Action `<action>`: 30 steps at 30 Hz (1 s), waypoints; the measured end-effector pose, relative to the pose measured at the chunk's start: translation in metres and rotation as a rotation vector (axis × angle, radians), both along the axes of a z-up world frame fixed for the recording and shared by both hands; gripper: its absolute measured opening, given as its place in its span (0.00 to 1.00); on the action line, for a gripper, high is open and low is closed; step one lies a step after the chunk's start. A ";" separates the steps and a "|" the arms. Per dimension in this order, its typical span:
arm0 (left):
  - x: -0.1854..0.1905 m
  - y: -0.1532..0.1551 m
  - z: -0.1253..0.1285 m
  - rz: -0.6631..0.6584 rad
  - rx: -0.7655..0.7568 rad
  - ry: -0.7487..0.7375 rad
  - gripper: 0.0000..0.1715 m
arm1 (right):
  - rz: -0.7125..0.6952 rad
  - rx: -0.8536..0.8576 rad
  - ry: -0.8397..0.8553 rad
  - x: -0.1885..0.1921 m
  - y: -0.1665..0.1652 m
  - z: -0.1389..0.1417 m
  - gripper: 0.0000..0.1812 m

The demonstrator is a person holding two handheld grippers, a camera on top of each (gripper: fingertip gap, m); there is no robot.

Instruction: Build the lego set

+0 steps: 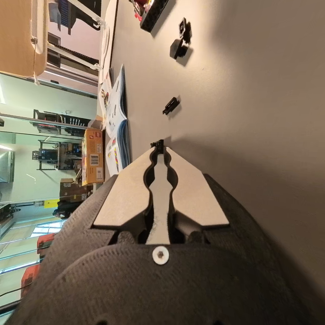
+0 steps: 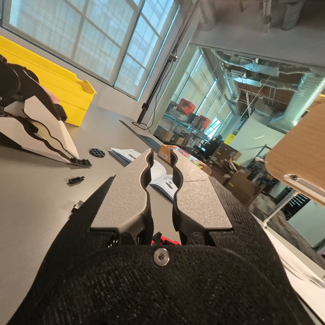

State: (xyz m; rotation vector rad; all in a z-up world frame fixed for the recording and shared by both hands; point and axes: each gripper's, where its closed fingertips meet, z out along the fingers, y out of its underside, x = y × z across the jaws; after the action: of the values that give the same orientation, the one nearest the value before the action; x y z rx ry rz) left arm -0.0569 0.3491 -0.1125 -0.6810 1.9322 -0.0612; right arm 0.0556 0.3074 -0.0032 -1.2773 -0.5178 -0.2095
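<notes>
My left gripper (image 1: 158, 149) is shut on one end of a long black studded plate (image 1: 157, 144), which lies flat on the grey table (image 1: 246, 123). In the right wrist view this gripper (image 2: 73, 158) shows at the left, tips down at the table, with the plate (image 2: 81, 162) sticking out of it. My right gripper (image 2: 161, 155) is open and empty, held above the table and pointing over the instruction booklet (image 2: 158, 173). A round black plate (image 2: 97, 151) and a small black piece (image 2: 76, 179) lie near the left gripper.
A black assembly (image 1: 181, 40) and a small black piece (image 1: 171, 105) lie on the table beyond the left gripper. A black tray (image 1: 153, 15) holds red parts. The open booklet (image 1: 116, 109), a lego box (image 2: 177, 154) and a yellow bin (image 2: 70, 91) stand at the table's edges. One gripper's finger ends stand about 15 cm off the other's. To the small black piece (image 2: 76, 179): left tips about 4 cm, right tips about 12 cm. My left wrist view (image 1: 169, 114) looks at it from another angle.
</notes>
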 end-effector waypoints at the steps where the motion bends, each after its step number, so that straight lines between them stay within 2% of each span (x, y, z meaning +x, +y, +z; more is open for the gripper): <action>1: 0.000 -0.001 0.000 -0.003 -0.001 0.001 0.03 | -0.001 -0.001 0.006 0.001 0.000 0.000 0.09; 4: -0.001 -0.003 0.000 -0.006 -0.016 0.004 0.03 | -0.004 -0.002 0.015 0.002 0.000 0.001 0.09; 7: -0.002 -0.009 0.000 -0.007 -0.096 0.013 0.05 | -0.004 -0.001 0.005 0.001 0.000 0.000 0.09; 12: -0.008 -0.021 0.010 0.015 -0.352 0.003 0.23 | -0.006 0.001 0.005 0.001 0.000 0.001 0.09; 15: -0.008 -0.024 0.026 0.019 -0.542 -0.107 0.26 | -0.009 0.002 0.019 0.004 -0.001 0.002 0.09; 17: -0.008 -0.019 0.043 0.023 -0.612 -0.219 0.26 | -0.012 0.002 0.029 0.005 -0.001 0.003 0.09; 20: -0.010 -0.007 0.065 0.038 -0.624 -0.386 0.26 | -0.019 0.001 0.038 0.007 0.000 0.003 0.09; 22: -0.012 -0.002 0.071 0.042 -0.602 -0.442 0.26 | -0.022 0.001 0.039 0.008 0.000 0.003 0.09; 30: -0.008 -0.009 0.074 0.017 -0.543 -0.472 0.23 | -0.078 -0.001 0.033 0.016 0.002 0.003 0.09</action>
State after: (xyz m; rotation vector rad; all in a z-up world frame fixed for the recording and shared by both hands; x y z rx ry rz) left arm -0.0646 0.3398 -0.0386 -0.9391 1.4502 -0.6948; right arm 0.0716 0.3097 -0.0005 -1.3008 -0.4407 -0.2528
